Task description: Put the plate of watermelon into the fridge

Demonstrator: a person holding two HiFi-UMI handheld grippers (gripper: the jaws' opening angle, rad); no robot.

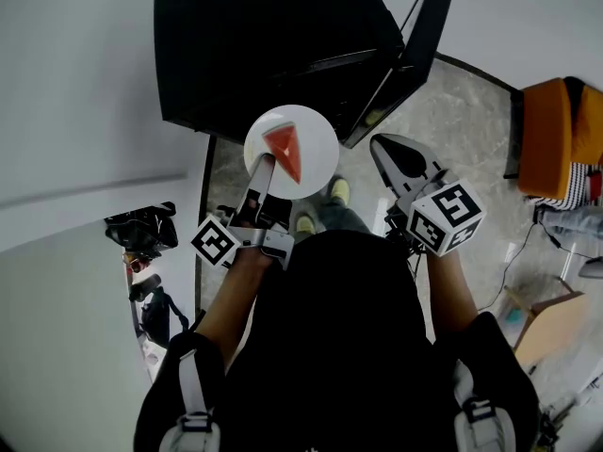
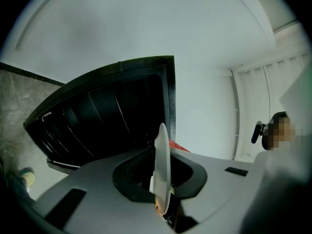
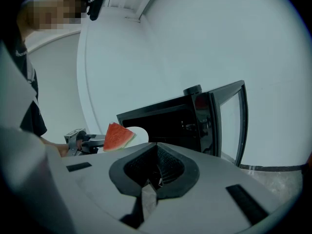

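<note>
In the head view a white plate (image 1: 316, 135) carries one red watermelon wedge (image 1: 285, 149). My left gripper (image 1: 264, 166) is shut on the plate's near rim and holds it level in front of the black fridge (image 1: 273, 45), whose door (image 1: 415, 55) stands open to the right. The left gripper view shows the plate (image 2: 162, 155) edge-on between the jaws, with the dark fridge interior (image 2: 107, 121) behind it. My right gripper (image 1: 400, 158) is empty with its jaws together, right of the plate. From its own view I see the wedge (image 3: 117, 136), the fridge (image 3: 165, 123) and its door (image 3: 229, 121).
White walls stand left of and behind the fridge. An orange chair (image 1: 556, 135) and a cardboard box (image 1: 551, 323) sit at the right on the stone floor. Black equipment (image 1: 141, 229) lies at the left. The person's shoes (image 1: 337, 191) show below the plate.
</note>
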